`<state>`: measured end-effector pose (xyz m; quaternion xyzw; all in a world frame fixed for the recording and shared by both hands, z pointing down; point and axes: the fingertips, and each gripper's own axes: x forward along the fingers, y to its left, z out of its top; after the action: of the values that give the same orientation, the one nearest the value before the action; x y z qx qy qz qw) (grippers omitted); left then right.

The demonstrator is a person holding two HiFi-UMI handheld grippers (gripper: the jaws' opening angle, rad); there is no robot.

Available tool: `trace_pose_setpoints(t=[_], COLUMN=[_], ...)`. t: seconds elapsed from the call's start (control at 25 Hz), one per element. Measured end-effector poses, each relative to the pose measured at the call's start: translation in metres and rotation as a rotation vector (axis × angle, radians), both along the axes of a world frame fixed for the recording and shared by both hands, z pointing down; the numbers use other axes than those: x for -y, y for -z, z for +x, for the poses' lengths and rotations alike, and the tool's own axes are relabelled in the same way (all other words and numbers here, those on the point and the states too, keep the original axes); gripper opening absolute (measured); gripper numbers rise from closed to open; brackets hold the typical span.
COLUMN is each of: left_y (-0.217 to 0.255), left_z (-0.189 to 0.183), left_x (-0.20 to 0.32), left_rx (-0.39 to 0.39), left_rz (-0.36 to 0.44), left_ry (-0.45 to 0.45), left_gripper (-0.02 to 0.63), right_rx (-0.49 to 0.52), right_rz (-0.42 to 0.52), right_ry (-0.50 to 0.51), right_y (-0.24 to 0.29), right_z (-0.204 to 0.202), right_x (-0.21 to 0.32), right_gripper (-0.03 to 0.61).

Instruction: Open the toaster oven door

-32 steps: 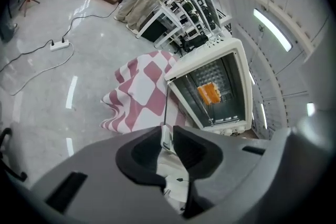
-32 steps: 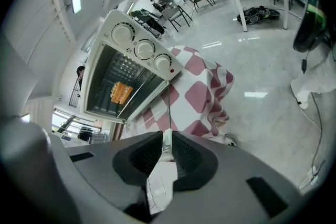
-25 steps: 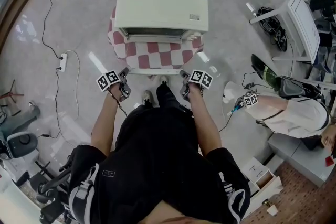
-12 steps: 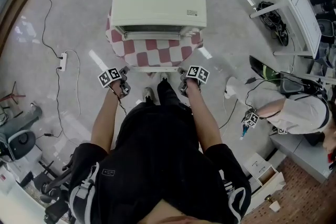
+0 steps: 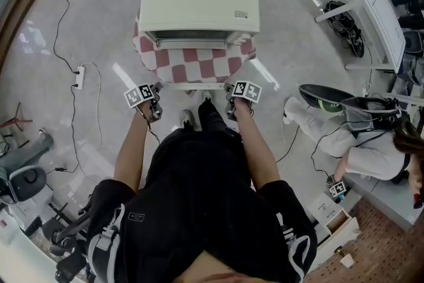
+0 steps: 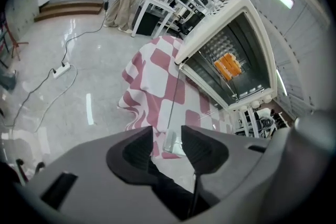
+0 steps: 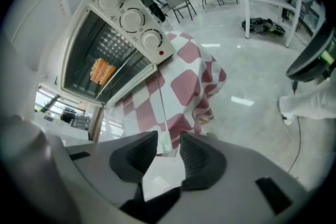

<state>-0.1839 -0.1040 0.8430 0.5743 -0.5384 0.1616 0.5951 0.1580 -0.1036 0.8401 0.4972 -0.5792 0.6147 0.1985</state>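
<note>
You have just been opening both jaws, and they now stand apart. The left gripper (image 6: 168,135) straddles the left end of the door handle (image 5: 193,85) and the right gripper (image 7: 168,140) its right end. The pads look clear of the handle on each side. The glass door (image 6: 197,112) lies folded down flat toward you from the toaster oven (image 5: 199,3), over the checked cloth (image 5: 147,55), and the cavity is exposed. That suggests the task is done, with the door resting open unaided. What remains is to draw both grippers back toward you without knocking the handle.
</note>
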Motion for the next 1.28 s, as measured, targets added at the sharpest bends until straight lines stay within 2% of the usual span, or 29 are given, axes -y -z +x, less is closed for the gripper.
trace_pose_setpoints(t=[0.16,0.28,0.48,0.64,0.72,0.84,0.92,1.08,1.28], left_y=[0.02,0.054,0.145,0.227,0.272,0.339,0.37,0.387,0.365], left_z=[-0.017,-0.029,-0.01,0.022,0.038,0.062,0.074,0.086,0.092], left_x=[0.003,0.022,0.054,0.071,0.073,0.065,0.055,0.034,0.021], left_rx=[0.083,0.154,0.227,0.253,0.267,0.312,0.307,0.326,0.347], left_rz=[0.061,0.168,0.424,0.667,0.797,0.996,1.096,1.17,1.151], left_ry=[-0.021,-0.001,-0.088,-0.145,-0.17,-0.201,-0.194,-0.192,-0.241], left_gripper=[0.196,0.192,0.108,0.02,0.011,0.009,0.009,0.009,0.009], right_rx=[-0.084,-0.138,-0.218,-0.277,-0.309,-0.333,-0.338,-0.349,-0.335], right_rz=[0.11,0.247,0.487,0.67,0.757,0.871,0.938,1.012,0.958], right_ry=[0.032,0.071,0.156,0.193,0.209,0.221,0.211,0.18,0.202], right_y=[0.029,0.065,0.143,0.204,0.234,0.276,0.299,0.32,0.306], right_z=[0.007,0.008,-0.006,-0.022,-0.03,-0.042,-0.047,-0.056,-0.065], right_x=[0.013,0.032,0.055,0.069,0.072,0.067,0.061,0.04,0.027], right_gripper=[0.16,0.16,0.138,0.089,0.043,0.035,0.035,0.035,0.028])
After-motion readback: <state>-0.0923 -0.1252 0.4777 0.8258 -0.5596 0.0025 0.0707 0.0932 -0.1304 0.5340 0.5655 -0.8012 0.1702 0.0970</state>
